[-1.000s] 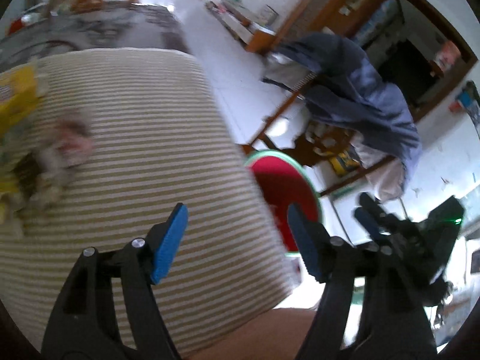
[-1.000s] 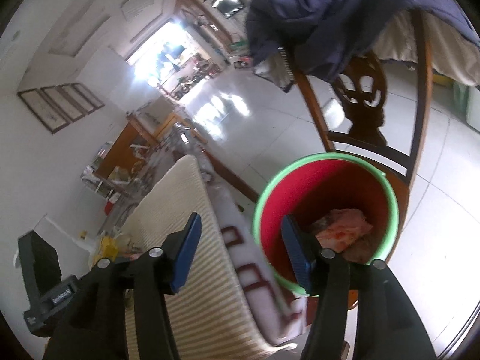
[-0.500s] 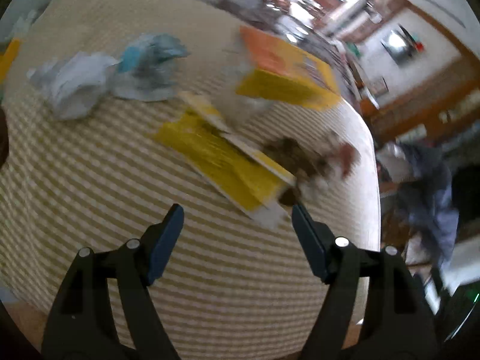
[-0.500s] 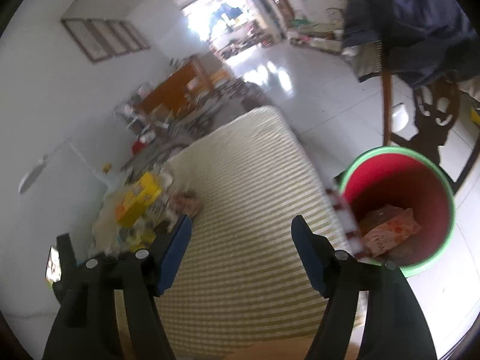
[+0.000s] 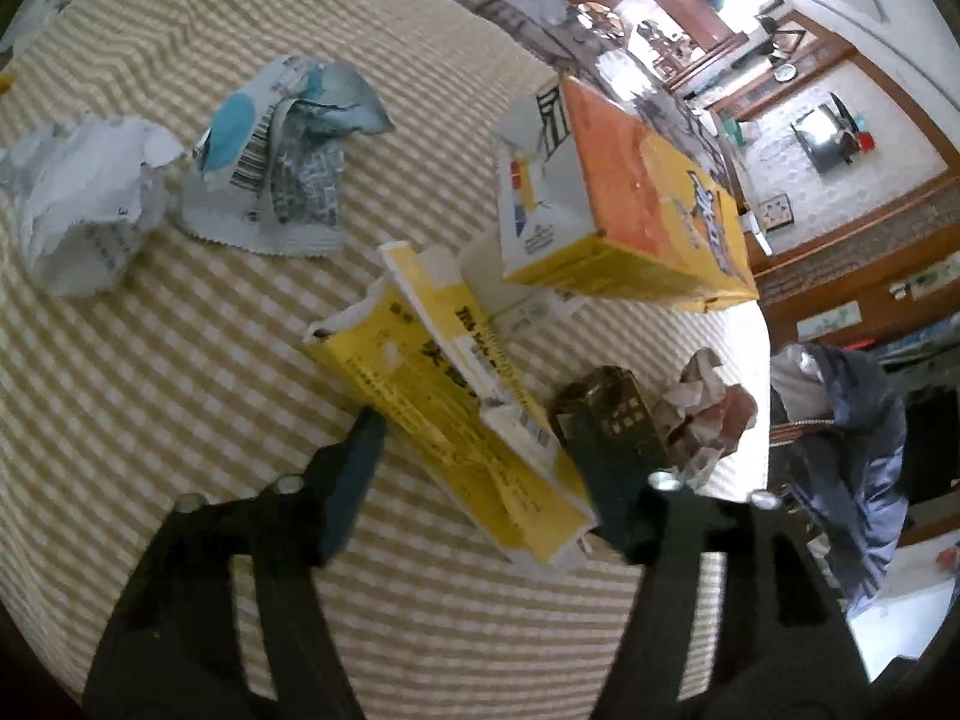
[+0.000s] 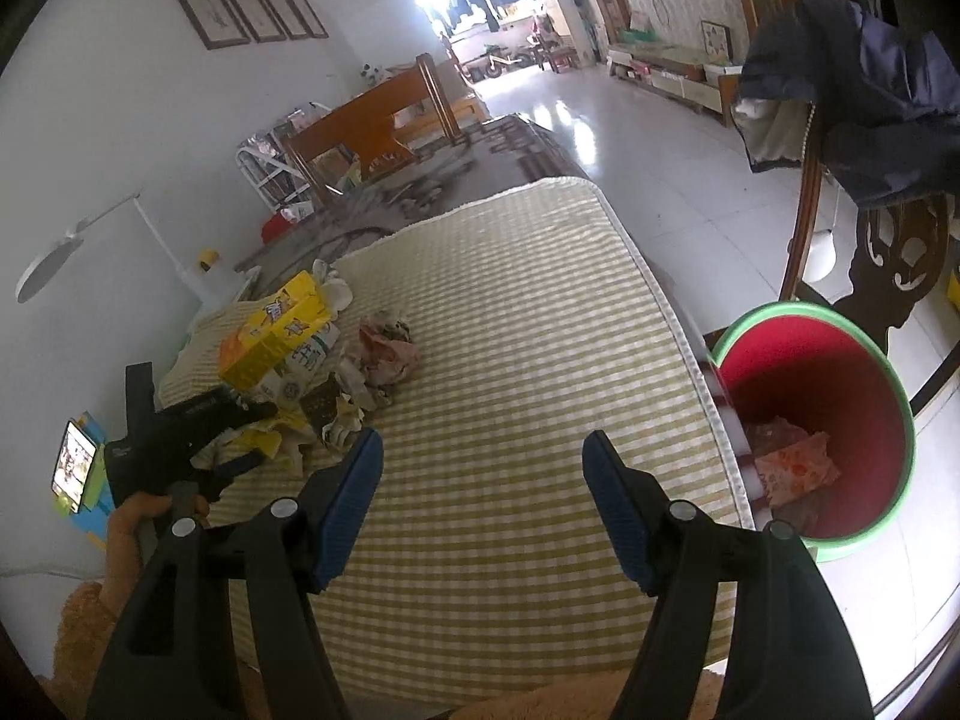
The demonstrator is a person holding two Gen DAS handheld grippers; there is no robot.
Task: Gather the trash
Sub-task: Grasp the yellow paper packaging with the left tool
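**Flat yellow carton may slip as my left jaws close**

My left gripper [image 5: 480, 468] hangs over the striped mattress [image 5: 180, 360] with its jaws astride the flattened yellow carton [image 5: 444, 414]. The jaws have just been closing, yet the pads do not press it that I can see, so nothing is gripped. My right gripper [image 6: 483, 504] is spread wide and empty over bare mattress, with the red bin [image 6: 822, 426] at its 3 o'clock, standing on the floor beside the mattress edge.

The carton lies limp and skewed, one end under the orange box [image 5: 630, 210] at 1 o'clock. I judge that a pinch across it could fold it or slide off, or drag the box along. The dark little box [image 5: 612, 414] sits right against my right-hand finger, and the crumpled wrapper [image 5: 708, 402] just beyond; either could be nipped with the carton and fall on the way to the bin. The white paper ball [image 5: 78, 204] and blue-printed bag [image 5: 282, 150] at 10 and 11 o'clock lie well apart and safe. The bin holds some pink scrap [image 6: 792, 468] already; a long carton could catch its green rim.
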